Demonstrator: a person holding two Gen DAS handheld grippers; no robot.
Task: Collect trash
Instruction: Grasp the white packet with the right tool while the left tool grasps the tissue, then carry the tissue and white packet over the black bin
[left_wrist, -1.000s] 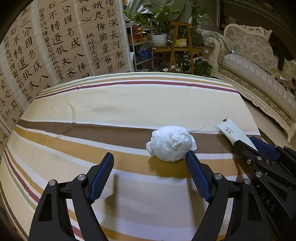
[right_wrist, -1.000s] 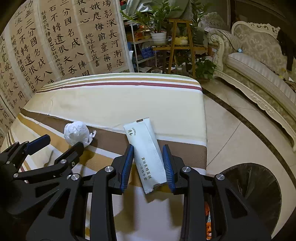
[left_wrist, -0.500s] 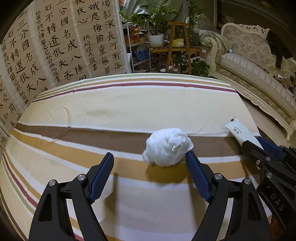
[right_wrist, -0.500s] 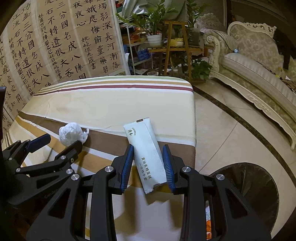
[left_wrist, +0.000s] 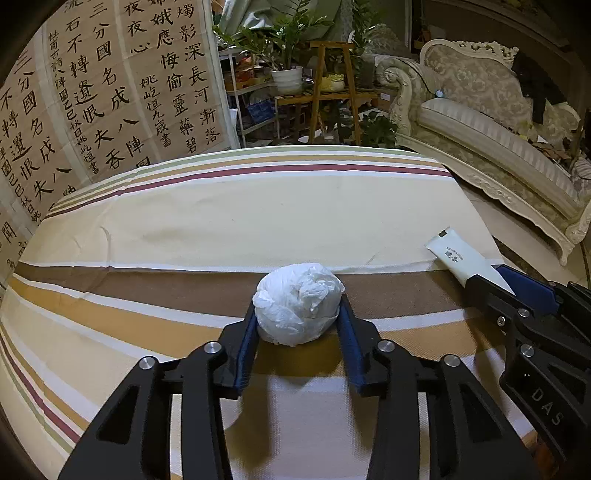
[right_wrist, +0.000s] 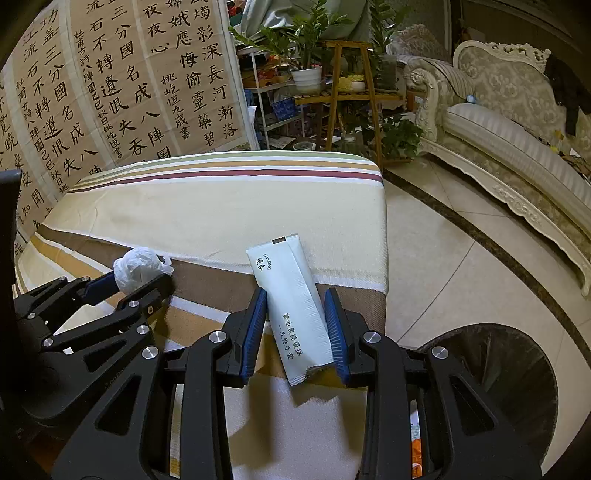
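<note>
Both wrist views were sharp, no motion blur; print on the white packet (right_wrist: 295, 314) was legible. Light was warm, indoor, moderately dim, coming from overhead and slightly behind the cameras: the left gripper (left_wrist: 297, 317) threw soft shadows forward onto the striped cloth (left_wrist: 258, 221), and a shadow pooled at 6 o'clock under the crumpled white ball (left_wrist: 299, 308). The ball was the brightest thing, near clipping but with folds readable. Strong fisheye bending: the calligraphy panels (left_wrist: 110, 92) bowed at 10 o'clock, the sofa (right_wrist: 517, 147) curved at 2–3 o'clock. Black vignette filled the corners. The trash bin (right_wrist: 498, 387) at 4 o'clock sat in murk.
</note>
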